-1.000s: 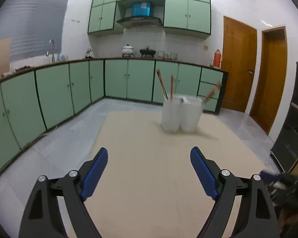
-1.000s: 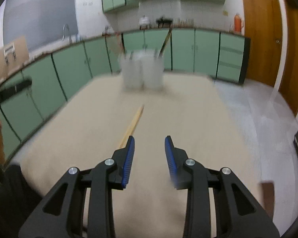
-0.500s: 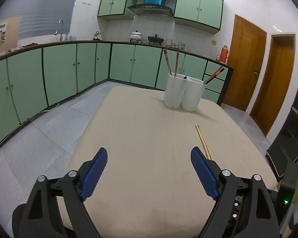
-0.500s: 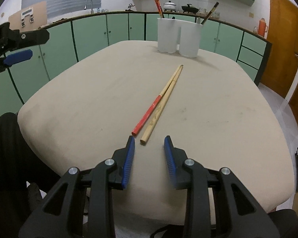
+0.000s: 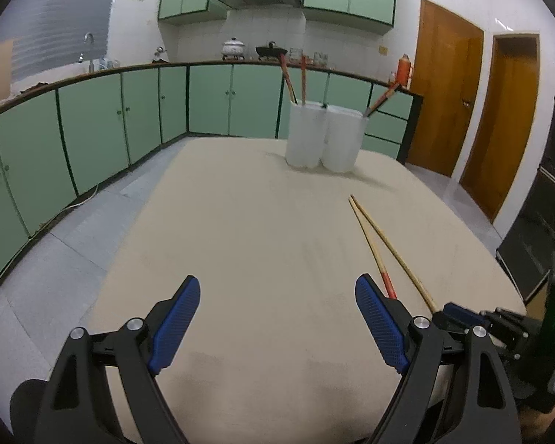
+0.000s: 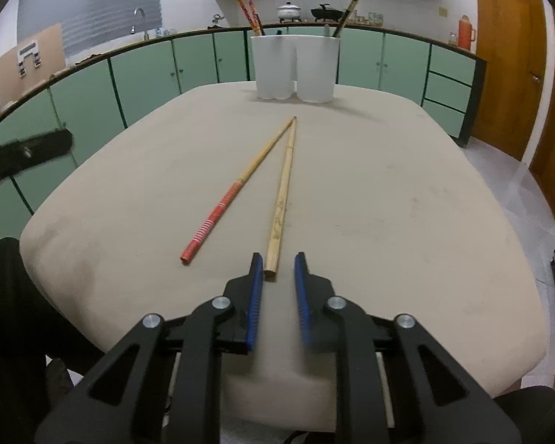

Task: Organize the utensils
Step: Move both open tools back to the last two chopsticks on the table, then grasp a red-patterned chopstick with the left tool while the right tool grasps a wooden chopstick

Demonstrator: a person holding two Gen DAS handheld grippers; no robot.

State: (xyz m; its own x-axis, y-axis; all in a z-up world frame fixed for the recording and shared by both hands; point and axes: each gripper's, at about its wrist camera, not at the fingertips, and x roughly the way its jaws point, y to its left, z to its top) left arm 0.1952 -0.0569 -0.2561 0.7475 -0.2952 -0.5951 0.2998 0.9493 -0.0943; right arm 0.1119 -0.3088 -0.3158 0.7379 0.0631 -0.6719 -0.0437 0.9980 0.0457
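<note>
A big tan table (image 6: 388, 199) fills the middle of a kitchen with green cupboards (image 5: 92, 129) all around.

At the far end of the table stands a white holder (image 6: 296, 70) made of two round cups joined side by side. Red chopsticks (image 6: 246, 9) stick up out of the left cup, and a dark chopstick (image 6: 347, 11) leans out of the right cup.

Two more chopsticks lie flat on the table, nearer than the holder. Their thin tips almost meet and point at the holder, and their thick ends spread apart, like the letter V. The red-ended chopstick (image 6: 218, 214) lies on the left. The plain wooden chopstick (image 6: 281, 199) lies on the right.

The right tool (image 6: 277, 262) is low over the table, well back from the holder. Its blue fingers (image 6: 255, 288) have just been closing and now stand only a little way apart. The thick end of the plain wooden chopstick lies between the fingertips, but the fingers do not squeeze it.

The left tool (image 5: 277, 296) is off to the left of the holder and the lying chopsticks. Its blue fingers are spread wide, with only bare table between them. It holds nothing. In its view the right tool shows low down by the thick ends of the chopsticks.
</note>
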